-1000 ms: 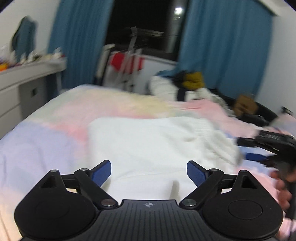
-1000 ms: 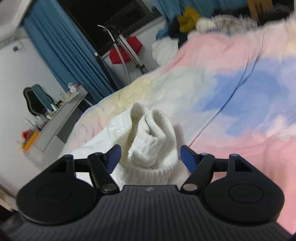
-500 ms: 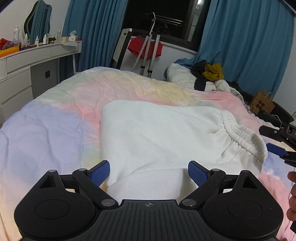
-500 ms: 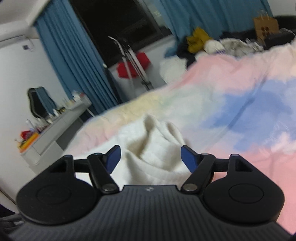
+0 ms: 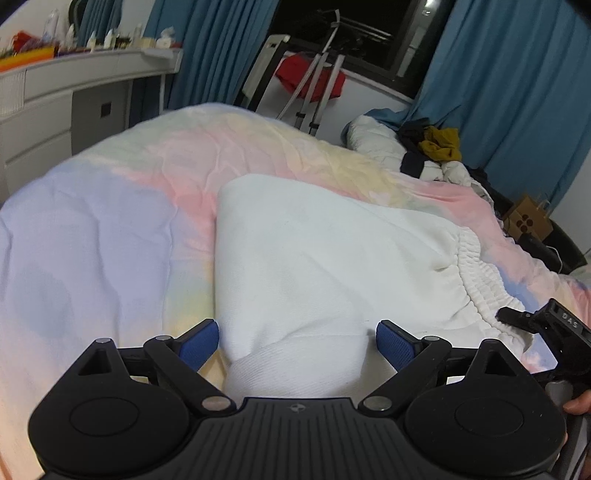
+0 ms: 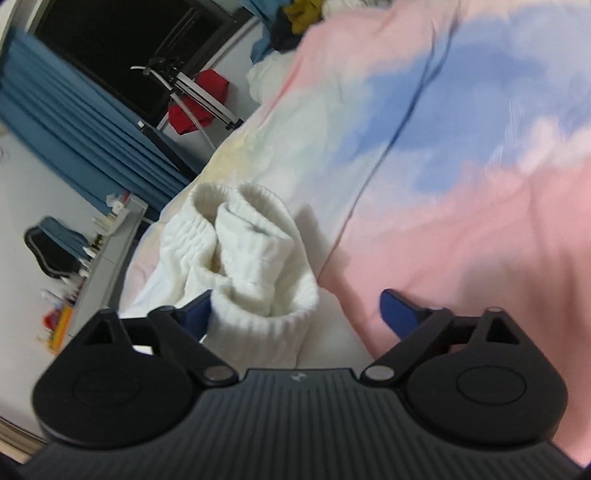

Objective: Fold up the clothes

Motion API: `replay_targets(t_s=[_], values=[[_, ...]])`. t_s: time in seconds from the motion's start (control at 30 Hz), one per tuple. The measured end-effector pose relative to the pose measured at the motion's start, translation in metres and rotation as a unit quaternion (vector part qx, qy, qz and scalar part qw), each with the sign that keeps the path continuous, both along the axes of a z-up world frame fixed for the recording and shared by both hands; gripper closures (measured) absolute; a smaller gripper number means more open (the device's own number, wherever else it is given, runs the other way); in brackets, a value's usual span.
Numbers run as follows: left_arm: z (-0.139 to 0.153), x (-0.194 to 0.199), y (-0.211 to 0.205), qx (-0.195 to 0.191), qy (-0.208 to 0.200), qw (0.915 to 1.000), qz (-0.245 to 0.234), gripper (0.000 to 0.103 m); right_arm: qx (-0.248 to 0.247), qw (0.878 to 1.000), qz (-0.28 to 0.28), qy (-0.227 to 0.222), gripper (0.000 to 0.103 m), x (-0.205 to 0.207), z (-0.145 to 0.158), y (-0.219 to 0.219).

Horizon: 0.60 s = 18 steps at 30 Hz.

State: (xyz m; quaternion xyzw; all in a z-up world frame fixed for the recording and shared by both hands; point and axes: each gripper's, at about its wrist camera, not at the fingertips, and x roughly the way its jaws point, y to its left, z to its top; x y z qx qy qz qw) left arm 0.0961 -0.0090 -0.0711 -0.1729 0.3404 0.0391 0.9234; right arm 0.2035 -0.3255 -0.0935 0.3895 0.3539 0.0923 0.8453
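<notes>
A bed (image 5: 110, 229) under a pastel cover of pink, blue and yellow patches fills the room's middle, with a heap of clothes (image 5: 432, 147), one piece mustard yellow, at its far end. Blue curtains (image 5: 509, 85) flank a dark window (image 5: 362, 22), below which a metal rack (image 5: 314, 85) carries a red cloth (image 5: 295, 74). A white desk (image 5: 55, 92) crowded with bottles stands along the wall, and a brown paper bag (image 5: 530, 221) sits beyond the bed

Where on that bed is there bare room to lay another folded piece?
Bare bedspread lies left of the white garment, toward the dresser, and right of the cuffs in the right wrist view. The far corner is crowded with a clothes pile. Both grippers crowd the near edge.
</notes>
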Motion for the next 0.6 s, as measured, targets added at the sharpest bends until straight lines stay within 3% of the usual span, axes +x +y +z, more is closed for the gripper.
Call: replay_targets(t_s=[0.07,0.27,0.43,0.5,0.6], values=[[-0.004,0.002,0.005,-0.016,0.009,0.9998,0.004,0.009,0.031,0.999,0.014,0.005,0.006,0.001,0.0,0.004],[-0.012,0.006,0.015,-0.05,0.02,0.9984,0.016,0.009,-0.061,0.994,0.085,-0.033,0.006,-0.005,0.028,0.036],[-0.02,0.011,0.015,-0.062,0.027,0.9975,0.015,0.009,-0.061,0.995,0.081,-0.009,0.006,0.01,0.014,0.036],[-0.024,0.012,0.018,-0.079,0.028,0.9964,0.014,0.014,-0.072,0.994,0.081,-0.008,0.02,0.013,0.015,0.039],[-0.026,0.013,0.02,-0.097,0.025,0.9949,0.012,0.031,-0.108,0.99,0.083,-0.028,0.04,0.005,0.032,0.046]])
